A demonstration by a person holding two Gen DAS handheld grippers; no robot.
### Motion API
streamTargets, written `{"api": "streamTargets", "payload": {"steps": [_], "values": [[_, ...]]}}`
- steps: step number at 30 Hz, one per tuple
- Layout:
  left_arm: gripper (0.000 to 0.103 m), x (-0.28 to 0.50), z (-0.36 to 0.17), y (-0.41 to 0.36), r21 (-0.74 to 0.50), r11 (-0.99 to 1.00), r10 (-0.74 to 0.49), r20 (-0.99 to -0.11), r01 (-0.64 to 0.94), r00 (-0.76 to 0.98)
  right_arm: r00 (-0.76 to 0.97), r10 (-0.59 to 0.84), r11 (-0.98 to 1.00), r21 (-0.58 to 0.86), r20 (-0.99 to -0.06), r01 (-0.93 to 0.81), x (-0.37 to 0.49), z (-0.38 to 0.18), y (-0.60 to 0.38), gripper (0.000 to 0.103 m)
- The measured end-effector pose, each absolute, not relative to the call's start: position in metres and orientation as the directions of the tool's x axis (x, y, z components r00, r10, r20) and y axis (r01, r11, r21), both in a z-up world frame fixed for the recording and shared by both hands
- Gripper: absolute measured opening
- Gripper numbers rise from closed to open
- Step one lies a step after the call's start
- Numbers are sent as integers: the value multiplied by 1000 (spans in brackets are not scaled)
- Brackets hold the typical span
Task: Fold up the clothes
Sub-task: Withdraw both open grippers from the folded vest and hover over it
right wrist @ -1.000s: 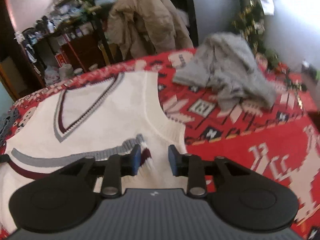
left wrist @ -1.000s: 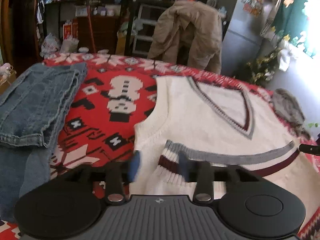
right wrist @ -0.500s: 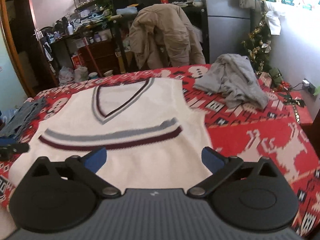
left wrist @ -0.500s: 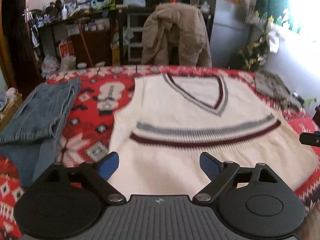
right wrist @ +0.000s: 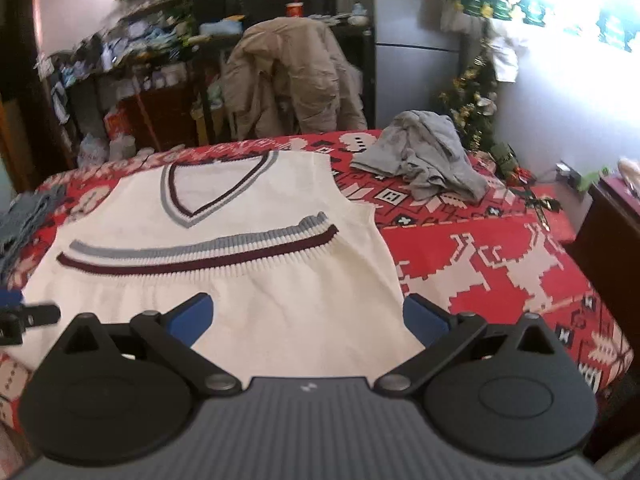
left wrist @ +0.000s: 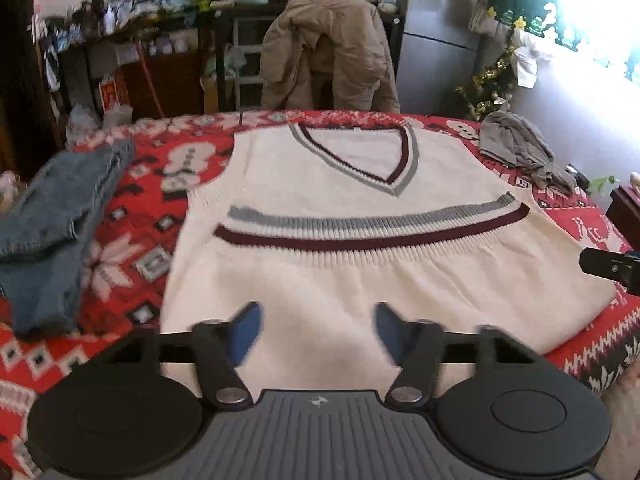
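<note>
At the table's near edge: cream knit vest lies flat, hem folded up | left tool released, empty | right tool released, empty | jeans at left edge

Left gripper: black linkage arms with silver pivot screws, blue pads, two round black discs flanking a ribbed grey housing with a small white mark; right gripper looks the same, with blue pads.

Both hand-held grippers, left and right, gape empty.
</note>
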State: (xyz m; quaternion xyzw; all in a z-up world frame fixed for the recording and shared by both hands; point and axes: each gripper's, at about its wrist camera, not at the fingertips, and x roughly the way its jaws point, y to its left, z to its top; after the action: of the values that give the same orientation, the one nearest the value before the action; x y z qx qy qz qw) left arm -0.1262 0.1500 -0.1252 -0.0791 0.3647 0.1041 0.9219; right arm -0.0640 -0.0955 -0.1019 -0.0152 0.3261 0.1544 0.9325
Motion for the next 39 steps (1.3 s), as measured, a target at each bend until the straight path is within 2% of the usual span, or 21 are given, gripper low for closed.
{"api": "streamTargets", "payload": {"steps": [1,2,3,4,5,11,15,19,23,28,30,31,32,39], "values": [[33,-127,-127,149,-64,968,134,-690,-244,712,740,281,952,83,-611,-293,-64,-104,-96,95],[30,-128,-128,148,-58,969,134,-691,-239,711,729,291,949,92,-619,-301,-62,-107,-94,81],[25,-129,-130,146,-52,971,134,-691,-234,710,705,299,945,97,-643,-311,-59,-110,-91,72],[24,-129,-131,145,-46,972,134,-692,-228,709,691,294,946,96,-660,-310,-57,-114,-87,53],[24,-130,-132,144,-40,974,133,-693,-223,708,678,288,947,95,-676,-307,-55,-119,-84,42],[25,-135,-141,137,-5,982,133,-698,-190,703,654,253,932,-2,-713,-364,-64,-144,-65,39],[29,-138,-147,133,19,986,133,-702,-168,700,631,265,922,1,-729,-386,-77,-142,-75,39],[29,-140,-144,136,-8,983,125,-705,-184,698,623,280,935,61,-730,-348,-77,-130,-98,41],[30,-141,-141,140,-35,979,117,-707,-201,697,686,248,960,76,-684,-271,-60,-115,-130,43],[31,-143,-138,145,-69,973,108,-710,-221,696,663,246,939,3,-707,-345,-33,-118,-147,42],[36,-144,-136,147,-82,970,104,-711,-229,695,630,272,925,16,-727,-380,-26,-121,-153,31],[37,-144,-136,147,-79,970,107,-710,-230,696,610,275,922,24,-743,-387,-23,-124,-156,16],[38,-144,-135,147,-76,970,111,-709,-232,696,590,276,920,30,-759,-392,-21,-127,-158,5],[37,-141,-129,147,-75,977,89,-705,-199,704,571,359,924,193,-738,-331,-27,-126,-191,4]]}}
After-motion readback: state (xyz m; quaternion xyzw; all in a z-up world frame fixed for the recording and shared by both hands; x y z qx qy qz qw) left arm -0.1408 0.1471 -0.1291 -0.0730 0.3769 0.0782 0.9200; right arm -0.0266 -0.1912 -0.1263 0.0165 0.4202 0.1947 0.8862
